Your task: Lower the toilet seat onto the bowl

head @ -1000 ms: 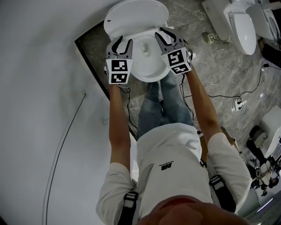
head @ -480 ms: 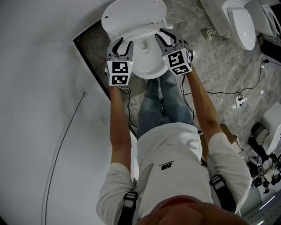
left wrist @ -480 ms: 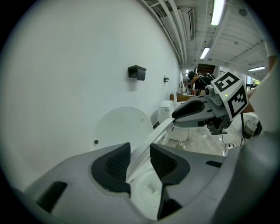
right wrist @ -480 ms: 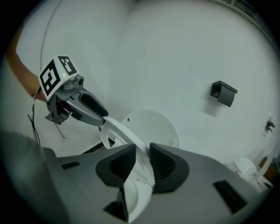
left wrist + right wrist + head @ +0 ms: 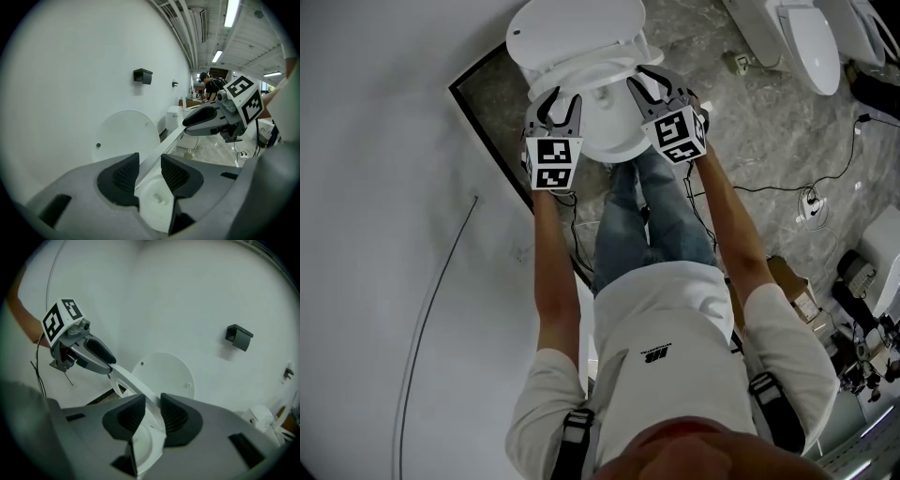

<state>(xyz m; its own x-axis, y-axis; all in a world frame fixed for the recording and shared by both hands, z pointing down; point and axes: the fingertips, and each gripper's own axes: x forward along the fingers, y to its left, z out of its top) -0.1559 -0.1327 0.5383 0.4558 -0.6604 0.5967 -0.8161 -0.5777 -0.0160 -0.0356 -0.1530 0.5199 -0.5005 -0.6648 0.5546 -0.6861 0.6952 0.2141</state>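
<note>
Clamping the toilet seat [image 5: 164,146], we are keeping the left hand-held gripper [image 5: 561,97] and right hand-held gripper [image 5: 645,77] closed on its opposite sides. It is hanging tilted between the upright lid [image 5: 572,28] and the bowl [image 5: 614,145], which is lying mostly hidden underneath.

The white plastic ring-shaped toilet seat [image 5: 159,153] is held tilted, partly raised above the white ceramic bowl [image 5: 614,142].

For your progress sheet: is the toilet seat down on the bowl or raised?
Raised, at a slant: the left tongs and right tongs grip the seat by its rim, holding it above the bowl.
</note>
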